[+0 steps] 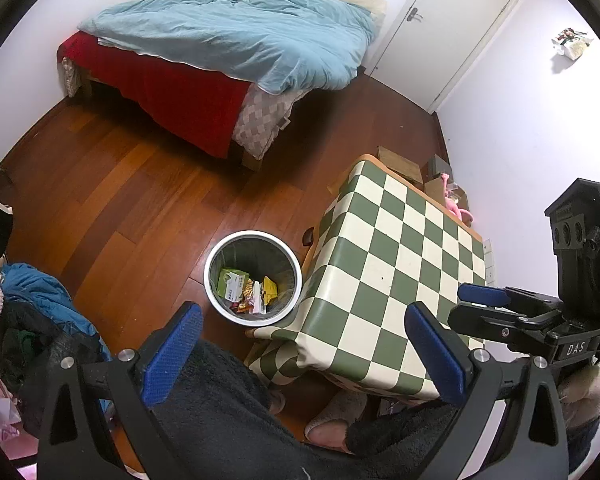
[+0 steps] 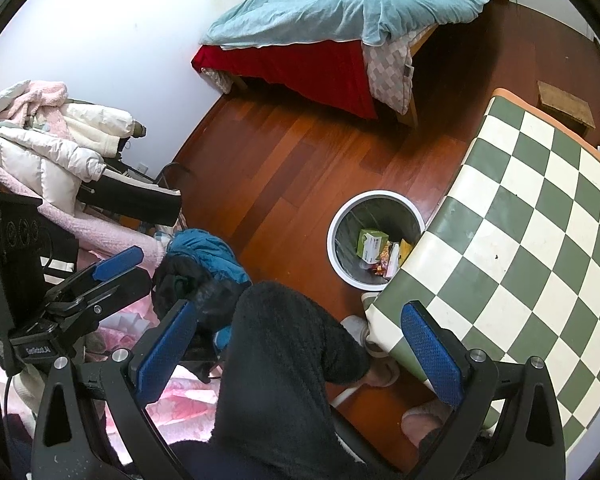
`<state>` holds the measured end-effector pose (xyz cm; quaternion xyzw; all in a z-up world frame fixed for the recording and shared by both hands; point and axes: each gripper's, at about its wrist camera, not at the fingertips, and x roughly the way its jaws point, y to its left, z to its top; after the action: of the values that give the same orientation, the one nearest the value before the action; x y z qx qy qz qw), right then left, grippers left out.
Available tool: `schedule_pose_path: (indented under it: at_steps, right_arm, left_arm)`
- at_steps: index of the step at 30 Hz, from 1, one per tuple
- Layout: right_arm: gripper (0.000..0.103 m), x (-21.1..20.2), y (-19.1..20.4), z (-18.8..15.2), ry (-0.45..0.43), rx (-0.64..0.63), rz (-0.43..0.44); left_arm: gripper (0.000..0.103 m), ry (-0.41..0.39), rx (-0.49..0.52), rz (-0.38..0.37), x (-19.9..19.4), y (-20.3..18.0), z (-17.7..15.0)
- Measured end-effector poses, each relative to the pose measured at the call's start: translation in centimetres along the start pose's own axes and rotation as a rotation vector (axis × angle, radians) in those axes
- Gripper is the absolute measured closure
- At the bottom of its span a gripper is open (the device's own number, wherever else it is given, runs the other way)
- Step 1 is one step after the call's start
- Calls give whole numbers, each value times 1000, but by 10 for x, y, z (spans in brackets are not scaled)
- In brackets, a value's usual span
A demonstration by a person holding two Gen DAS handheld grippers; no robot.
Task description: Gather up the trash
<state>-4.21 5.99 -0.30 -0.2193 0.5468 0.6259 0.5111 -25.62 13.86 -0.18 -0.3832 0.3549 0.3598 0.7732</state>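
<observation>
A round white-rimmed trash bin (image 1: pixel 253 278) stands on the wood floor beside the table; it also shows in the right wrist view (image 2: pixel 376 240). Inside lie a green box (image 1: pixel 232 282), a yellow wrapper (image 1: pixel 270 288) and other small packets. My left gripper (image 1: pixel 304 356) is open and empty, held above my knee, short of the bin. My right gripper (image 2: pixel 300 354) is open and empty, above my leg and the table's near corner. The right gripper also shows in the left wrist view (image 1: pixel 484 300), over the table's right edge.
A table with a green-and-white checked cloth (image 1: pixel 400 264) stands right of the bin. A bed with a blue duvet (image 1: pixel 236 36) lies at the back. Clothes pile up on the left (image 2: pixel 52 152). Cardboard boxes (image 1: pixel 400 164) sit behind the table. My slippered feet (image 1: pixel 336 420) rest under it.
</observation>
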Motion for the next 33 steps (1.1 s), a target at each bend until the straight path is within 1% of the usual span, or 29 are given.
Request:
schedule_pose_path:
  at_steps: [33]
  right_arm:
    - [0,4,5,0,14,-12,6]
  left_arm:
    - [0,4,1,-9,-4,1,3]
